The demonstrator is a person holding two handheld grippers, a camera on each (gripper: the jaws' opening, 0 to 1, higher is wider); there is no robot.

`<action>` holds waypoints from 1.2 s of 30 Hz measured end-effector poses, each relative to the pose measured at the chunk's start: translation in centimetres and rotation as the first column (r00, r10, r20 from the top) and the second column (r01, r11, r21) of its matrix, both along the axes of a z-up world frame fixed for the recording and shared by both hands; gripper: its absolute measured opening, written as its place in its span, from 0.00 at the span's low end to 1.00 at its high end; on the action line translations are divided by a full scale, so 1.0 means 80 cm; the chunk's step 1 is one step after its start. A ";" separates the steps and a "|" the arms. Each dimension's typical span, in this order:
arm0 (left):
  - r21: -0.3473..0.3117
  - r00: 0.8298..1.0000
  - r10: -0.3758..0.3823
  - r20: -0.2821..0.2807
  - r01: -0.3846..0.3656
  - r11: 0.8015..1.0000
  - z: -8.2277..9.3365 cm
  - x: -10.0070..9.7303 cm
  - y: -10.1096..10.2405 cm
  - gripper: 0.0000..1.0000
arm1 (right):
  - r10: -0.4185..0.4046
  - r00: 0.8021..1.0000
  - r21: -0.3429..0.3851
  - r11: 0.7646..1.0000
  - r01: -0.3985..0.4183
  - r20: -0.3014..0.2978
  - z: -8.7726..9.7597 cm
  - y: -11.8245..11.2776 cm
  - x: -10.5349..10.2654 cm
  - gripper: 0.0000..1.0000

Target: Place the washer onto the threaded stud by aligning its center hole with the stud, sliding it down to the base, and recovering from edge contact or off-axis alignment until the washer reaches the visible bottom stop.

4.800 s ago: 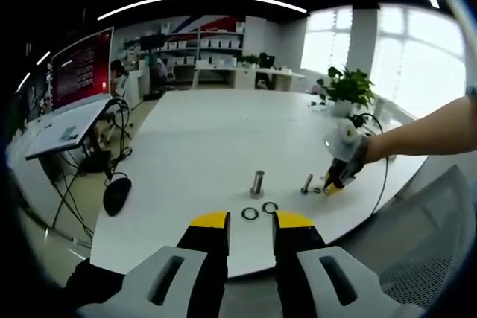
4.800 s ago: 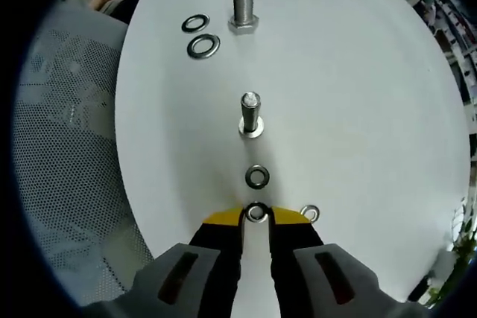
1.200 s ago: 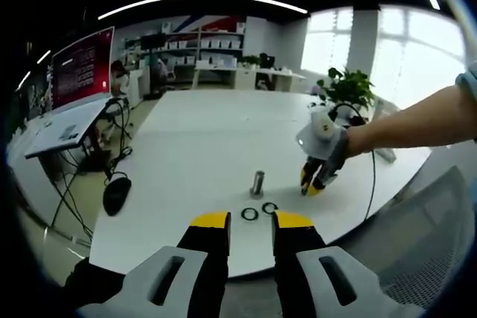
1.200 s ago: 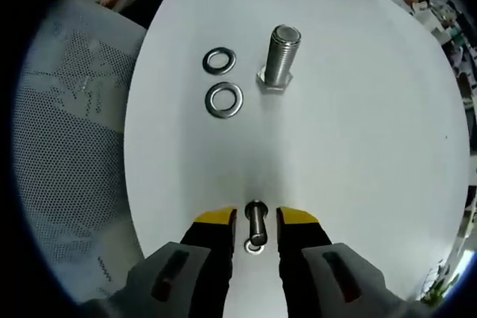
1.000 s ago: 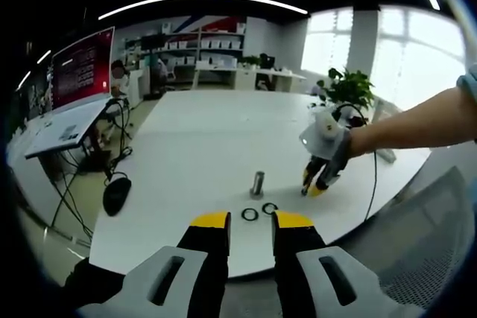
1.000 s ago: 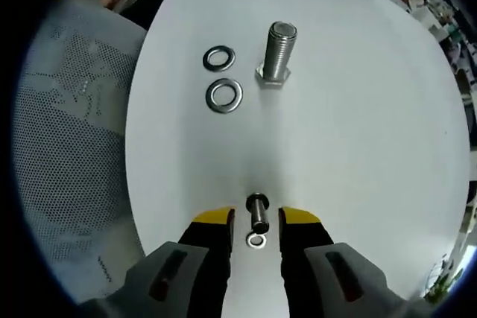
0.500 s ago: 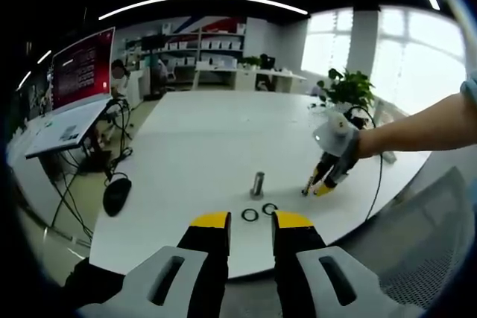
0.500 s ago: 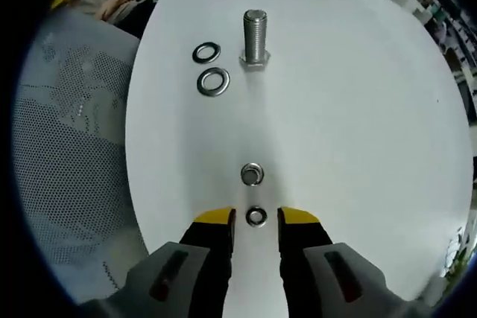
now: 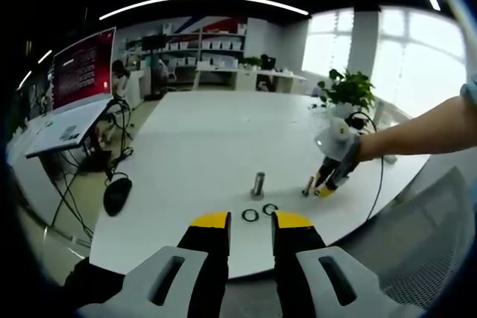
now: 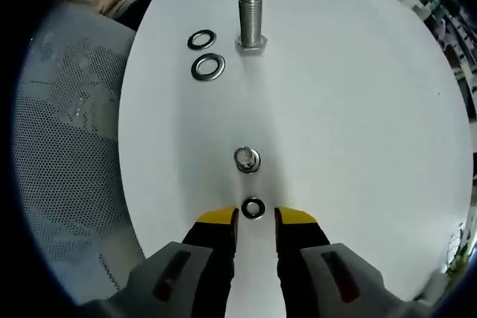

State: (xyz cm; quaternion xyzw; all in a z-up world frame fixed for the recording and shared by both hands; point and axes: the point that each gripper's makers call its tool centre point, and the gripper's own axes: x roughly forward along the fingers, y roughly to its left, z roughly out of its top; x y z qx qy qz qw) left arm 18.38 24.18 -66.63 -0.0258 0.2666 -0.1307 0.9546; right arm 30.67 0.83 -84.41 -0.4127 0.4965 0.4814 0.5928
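Small flat steel washer [image 10: 253, 207] lies on white worktop [image 10: 358, 109], lower centre, just ahead of right tongs [image 10: 253, 223], parted narrowly, empty. Short threaded steel stud [image 10: 247, 159] just beyond. Washer judged light, stiff, slippery; rim to be pinched edgewise. Left tongs [image 9: 250, 223] parted narrowly, empty.

left gripper [image 9: 249, 220] at bottom of view, jaws apart, nothing between them; two washers [image 9: 250, 214] flat on white table [image 9: 201, 139] just past the tips; large stud [image 9: 258, 184] upright beyond them; right gripper [image 9: 321, 189] tips down by small stud [image 9: 308, 186]; potted plant [image 9: 346, 91] at far edge
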 end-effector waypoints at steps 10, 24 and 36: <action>-0.001 1.000 0.004 0.001 -0.004 1.000 0.000 0.000 0.001 0.19 | 0.005 1.000 -0.002 1.000 -0.005 0.002 0.000 0.000 0.004 0.14; 0.002 1.000 -0.003 -0.005 0.003 1.000 -0.001 0.000 0.000 0.19 | 0.015 0.998 0.067 0.998 -0.019 0.053 0.021 0.001 0.007 0.13; 0.004 1.000 -0.010 -0.008 0.010 1.000 -0.002 -0.001 -0.001 0.19 | 0.038 0.995 0.116 0.992 -0.048 0.092 0.057 0.014 0.009 0.13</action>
